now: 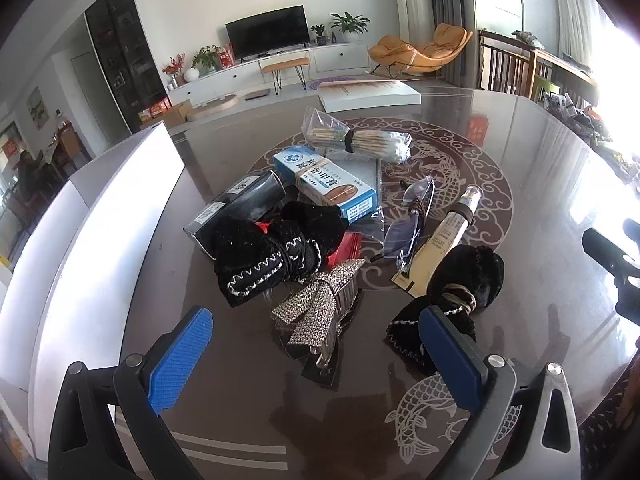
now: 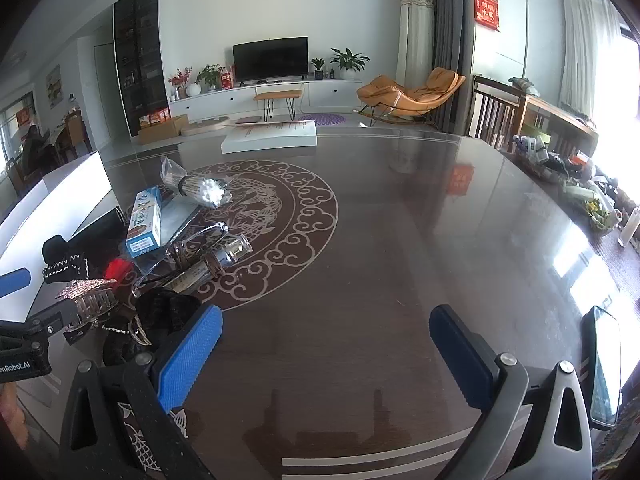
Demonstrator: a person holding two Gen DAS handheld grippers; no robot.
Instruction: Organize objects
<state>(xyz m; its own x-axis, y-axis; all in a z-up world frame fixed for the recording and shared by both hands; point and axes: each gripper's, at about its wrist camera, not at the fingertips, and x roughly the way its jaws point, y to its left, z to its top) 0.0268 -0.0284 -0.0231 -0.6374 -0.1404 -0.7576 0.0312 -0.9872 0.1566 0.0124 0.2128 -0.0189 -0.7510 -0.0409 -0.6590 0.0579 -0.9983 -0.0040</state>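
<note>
Hairband (image 1: 460,280) partly behind left claw (image 1: 316,344) finger.

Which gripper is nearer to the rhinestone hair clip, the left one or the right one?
Left. The left gripper is open just in front of the hair clip, which lies between its fingers. The right gripper is open over bare table, with the clip off to its left.

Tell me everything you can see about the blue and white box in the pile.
The blue and white box is long, looks like cardboard, with printed characters and a round logo. It seems closed and lies flat, tilted across a grey packet, its near end next to a black fabric bow. Neither gripper touches it.
</note>
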